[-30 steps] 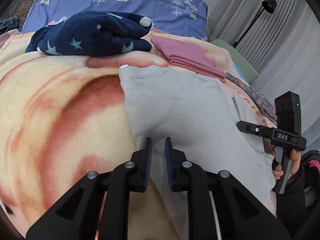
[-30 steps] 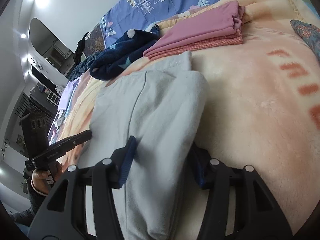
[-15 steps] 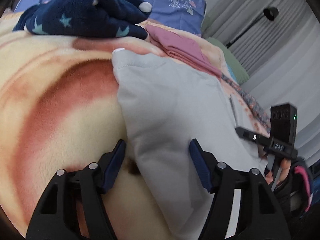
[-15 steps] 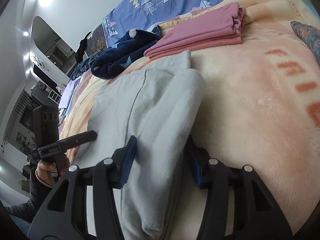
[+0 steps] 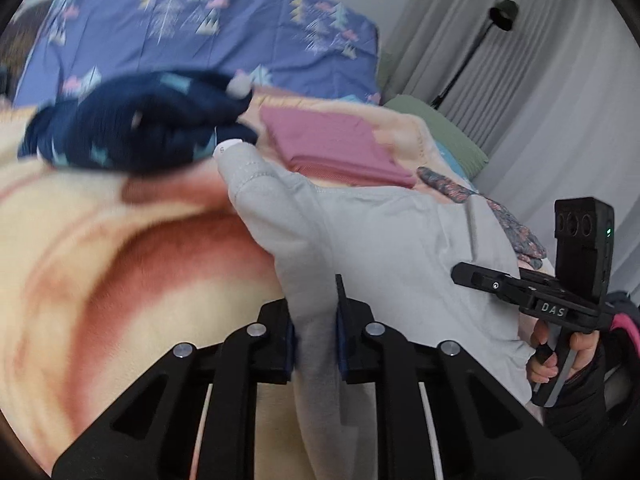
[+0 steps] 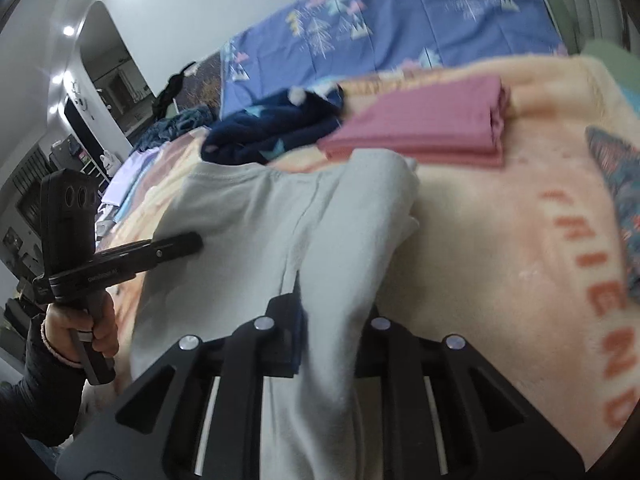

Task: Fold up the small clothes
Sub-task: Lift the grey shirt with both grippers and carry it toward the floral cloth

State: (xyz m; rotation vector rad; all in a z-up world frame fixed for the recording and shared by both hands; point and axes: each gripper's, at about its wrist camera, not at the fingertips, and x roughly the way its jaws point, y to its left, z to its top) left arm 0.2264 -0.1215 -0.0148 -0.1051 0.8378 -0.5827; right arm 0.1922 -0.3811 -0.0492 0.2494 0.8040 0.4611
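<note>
Left wrist view: I'm seeing the left gripper (image 5: pixel 316 340) pinching the near left edge of the grey garment (image 5: pixel 392 248), jaws closed on a fold of cloth.
Right wrist view: I'm watching the right gripper (image 6: pixel 332 332) clamping the near right edge of the same garment, cloth bunching between the jaws.
Garment position: it's lying on the peach blanket (image 6: pixel 500 240), straight ahead of both grippers.
Long axis: it's running away from me toward the folded pink cloth (image 6: pixel 424 124) and navy fleece (image 5: pixel 132 132).
Nearer hand: neither; both are gripping the near end, side by side.
Next move, I'm guessing: carrying that near edge forward over the far end.
</note>
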